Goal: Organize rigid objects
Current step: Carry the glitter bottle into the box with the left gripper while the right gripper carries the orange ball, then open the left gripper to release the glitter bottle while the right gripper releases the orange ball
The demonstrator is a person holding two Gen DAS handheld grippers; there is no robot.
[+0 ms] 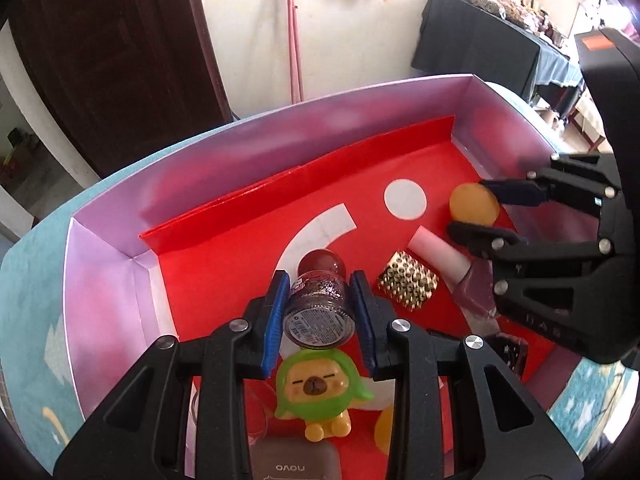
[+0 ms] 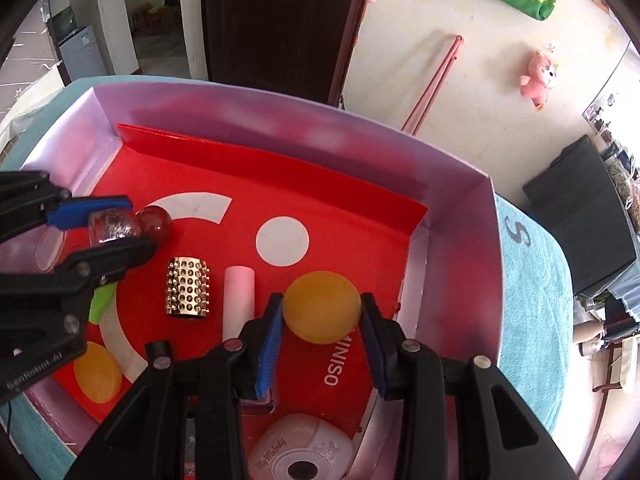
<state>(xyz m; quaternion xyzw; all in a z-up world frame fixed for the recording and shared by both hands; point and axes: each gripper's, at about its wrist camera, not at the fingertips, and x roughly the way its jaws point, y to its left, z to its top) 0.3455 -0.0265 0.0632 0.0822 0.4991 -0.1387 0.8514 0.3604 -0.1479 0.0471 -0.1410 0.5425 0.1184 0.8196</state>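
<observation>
Left claw [image 1: 320, 312] gripping glittery round-capped bottle [image 1: 320, 308], right claw [image 2: 322, 332] clamping smooth orange ball [image 2: 322, 308]

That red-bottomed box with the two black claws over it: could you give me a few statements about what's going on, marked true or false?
1. The left gripper is clamped on a small glittery bottle with a round dark red cap. True.
2. The right gripper is holding the gold studded piece. False: it holds an orange ball; the gold studded piece lies free on the red floor.
3. A second orange ball lies on the floor of the box. True.
4. The pink cylinder stands upright. False: the pink cylinder lies on its side, beside the gold piece.
5. The green-hooded toy figure sits outside the box. False: it sits inside, below the held bottle in the left wrist view.
</observation>
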